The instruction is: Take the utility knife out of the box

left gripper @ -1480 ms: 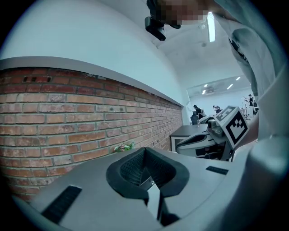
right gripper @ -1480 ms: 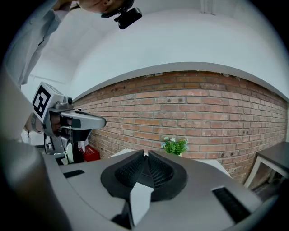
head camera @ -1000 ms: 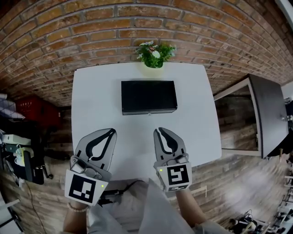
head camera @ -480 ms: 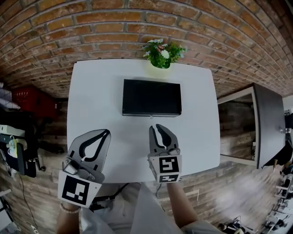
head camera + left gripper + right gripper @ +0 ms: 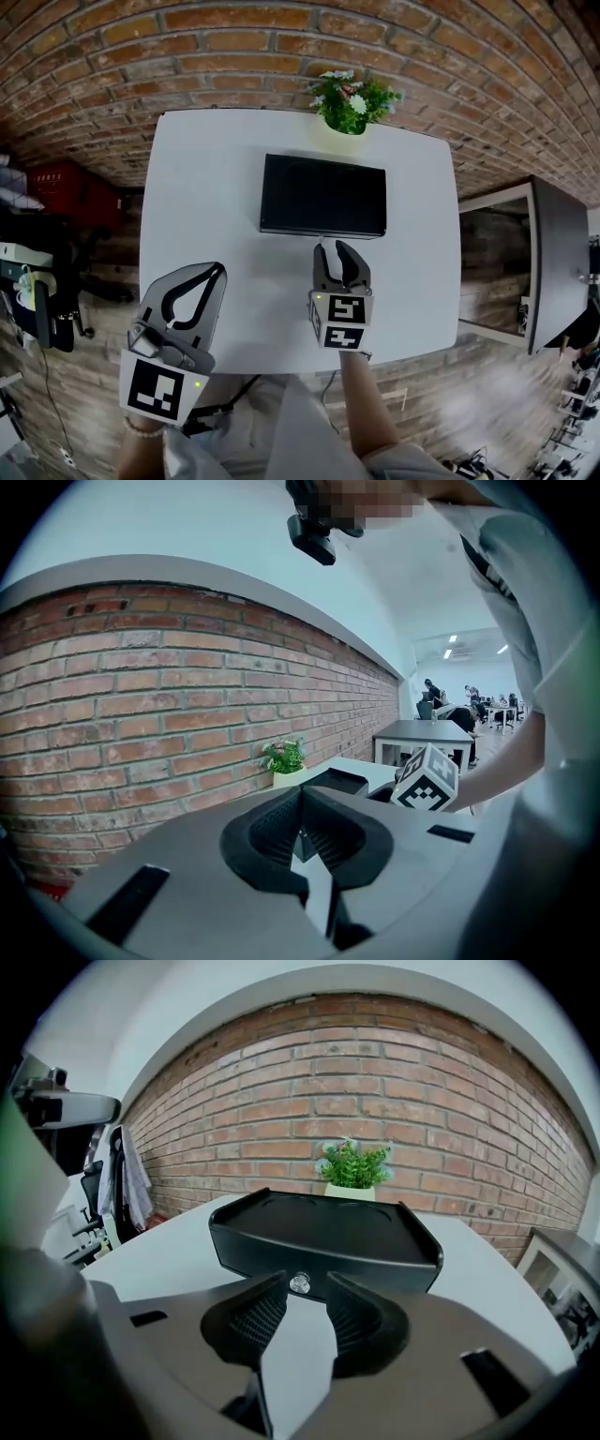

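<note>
Well, we counted one black box [image 5: 322, 195], closed, at middle of one white table [image 5: 202, 178]; one potted plant [image 5: 352, 97] behind it at wall edge; two grippers. Box interior hidden from us, utility knife nowhere in our sight. Left gripper [image 5: 219, 270] had jaws pressed together, nothing between, near front table edge, well apart from box. Right gripper [image 5: 337, 249] had jaws narrowly apart just before box front, one small silver knob [image 5: 300, 1283] showing in gap between tips; contact we couldn't judge. Person's arms cut off at bottom of head view.
</note>
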`<state>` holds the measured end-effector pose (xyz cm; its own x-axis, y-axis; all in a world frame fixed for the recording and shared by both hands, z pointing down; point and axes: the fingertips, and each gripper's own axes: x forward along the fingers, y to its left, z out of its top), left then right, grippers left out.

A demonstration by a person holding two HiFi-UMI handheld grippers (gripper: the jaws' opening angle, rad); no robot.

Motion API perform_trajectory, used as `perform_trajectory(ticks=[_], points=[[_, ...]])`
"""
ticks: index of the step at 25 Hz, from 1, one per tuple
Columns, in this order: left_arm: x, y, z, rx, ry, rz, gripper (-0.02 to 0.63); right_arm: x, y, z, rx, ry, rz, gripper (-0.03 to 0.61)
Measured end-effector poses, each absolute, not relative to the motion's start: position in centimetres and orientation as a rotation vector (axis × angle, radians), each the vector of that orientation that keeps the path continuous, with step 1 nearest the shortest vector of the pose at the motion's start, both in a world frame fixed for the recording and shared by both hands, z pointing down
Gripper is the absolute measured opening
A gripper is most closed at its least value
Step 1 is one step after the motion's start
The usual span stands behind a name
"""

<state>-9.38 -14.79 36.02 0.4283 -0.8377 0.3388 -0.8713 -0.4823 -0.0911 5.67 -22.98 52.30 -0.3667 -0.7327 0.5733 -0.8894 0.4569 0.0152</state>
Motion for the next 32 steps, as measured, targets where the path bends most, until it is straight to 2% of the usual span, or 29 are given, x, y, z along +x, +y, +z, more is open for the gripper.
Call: perform_trajectory(ticks=[18, 22, 32], points=[[-9.7, -14.8, 36.9, 2.614, -1.518, 0.605, 0.018, 4.6, -24.2, 54.6, 1.337, -2.179, 0.426, 0.092], [-10.0, -14.9, 37.0, 2.527, -1.552, 0.506, 0.018, 4.6, -24.1, 54.6, 1.355, -2.171, 0.435, 0.092], [-9.3, -14.8, 37.1, 2.545, -1.511, 0.495, 0.018, 5.0, -22.0, 54.6, 1.354, -2.153, 0.452, 0.092]])
